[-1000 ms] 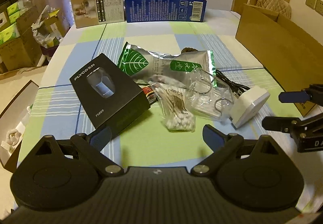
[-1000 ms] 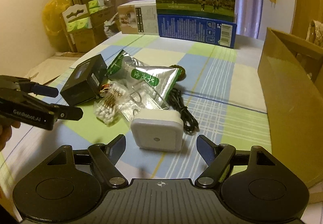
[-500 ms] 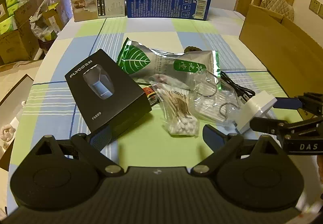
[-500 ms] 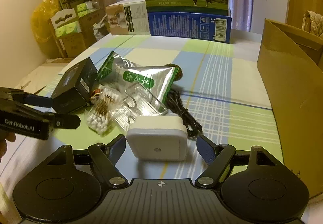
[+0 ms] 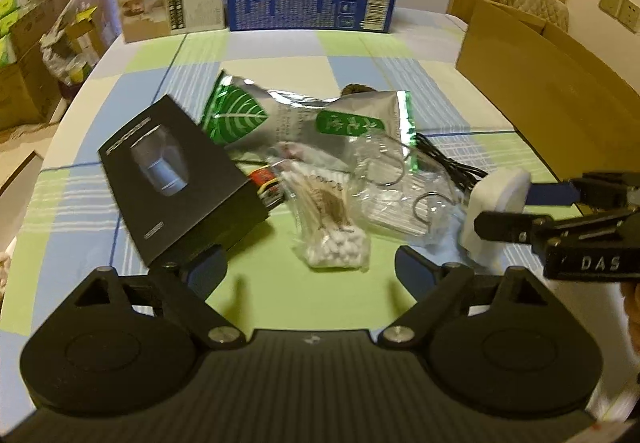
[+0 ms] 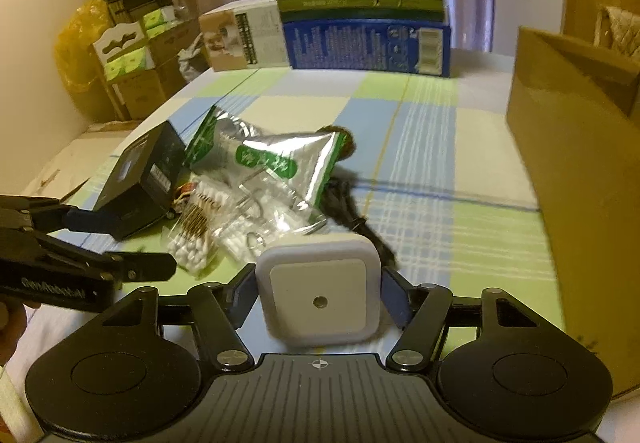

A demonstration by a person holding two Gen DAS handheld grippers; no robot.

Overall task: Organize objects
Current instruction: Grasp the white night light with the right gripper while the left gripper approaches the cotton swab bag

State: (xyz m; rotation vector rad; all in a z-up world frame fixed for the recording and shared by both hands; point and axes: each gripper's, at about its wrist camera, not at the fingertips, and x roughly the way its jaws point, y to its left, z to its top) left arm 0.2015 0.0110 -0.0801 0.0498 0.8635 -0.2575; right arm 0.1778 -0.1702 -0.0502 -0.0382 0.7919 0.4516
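Observation:
My right gripper (image 6: 318,295) is shut on a white square plug-in device (image 6: 320,303), a finger pressed on each side. In the left wrist view the same device (image 5: 492,203) sits tilted between the right gripper's fingers, at the table's right. My left gripper (image 5: 308,263) is open and holds nothing, its left finger close to the corner of a black box (image 5: 176,179). Ahead of it lie a bag of cotton swabs (image 5: 332,219), a clear bag with metal rings (image 5: 400,187), a silver-green pouch (image 5: 304,119) and a black cable (image 5: 452,163).
An open brown cardboard box (image 6: 580,163) stands along the right side of the checked tablecloth (image 6: 420,131). A milk carton (image 6: 360,3) and a tan box (image 6: 240,39) stand at the far edge. Stacked cartons are on the floor to the left.
My right gripper moved forward around the white device and shut on it; the device now looks tilted up. The left gripper edged closer to the black box and stays open.

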